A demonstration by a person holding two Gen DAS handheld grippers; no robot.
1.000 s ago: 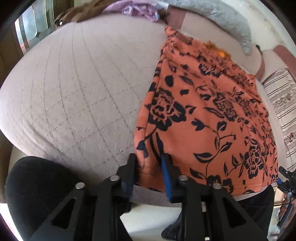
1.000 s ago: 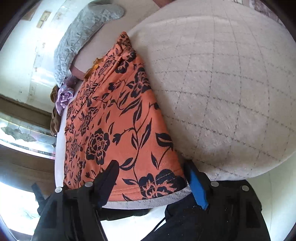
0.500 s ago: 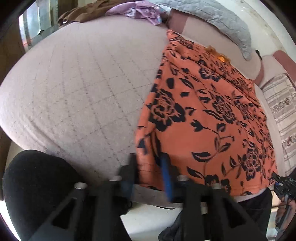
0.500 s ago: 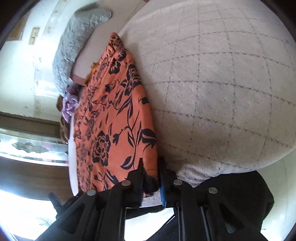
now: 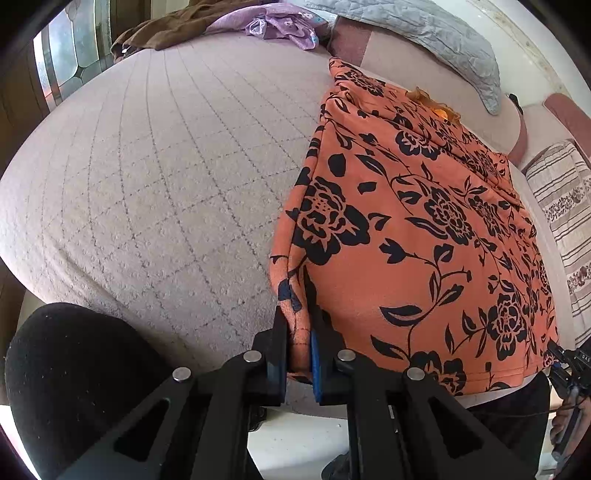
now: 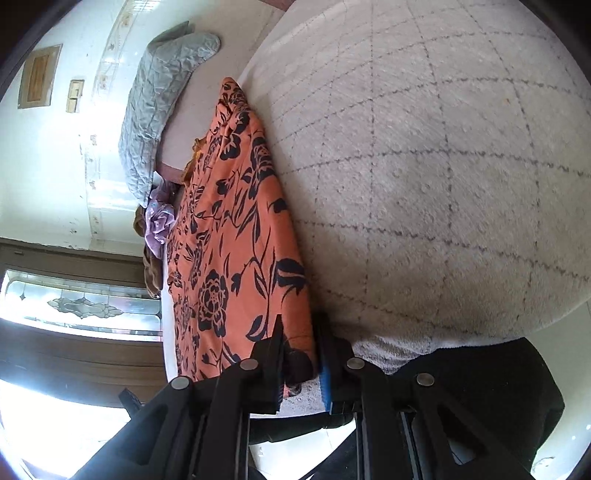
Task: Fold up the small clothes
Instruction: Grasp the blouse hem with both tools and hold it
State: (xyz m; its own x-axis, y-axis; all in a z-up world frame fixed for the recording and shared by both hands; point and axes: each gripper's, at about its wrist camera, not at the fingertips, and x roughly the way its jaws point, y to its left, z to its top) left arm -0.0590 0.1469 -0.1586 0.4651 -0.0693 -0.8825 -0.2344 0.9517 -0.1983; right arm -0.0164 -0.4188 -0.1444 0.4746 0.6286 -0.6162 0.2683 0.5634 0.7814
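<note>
pale quilted bedspread (image 5: 155,192) covers the bed, with the orange floral garment (image 5: 417,240) spread flat near its front edge. left gripper (image 5: 298,350) has just closed on one hem corner, right gripper (image 6: 300,363) pinches the other, likely to lift and fold.

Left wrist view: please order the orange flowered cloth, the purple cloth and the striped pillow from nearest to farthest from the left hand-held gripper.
1. Orange flowered cloth: its near corner is pinched in the left hand-held gripper.
2. Striped pillow: at the right edge, beyond the orange cloth.
3. Purple cloth: at the far end of the bed, top of the picture, beside a brown cloth.
</note>
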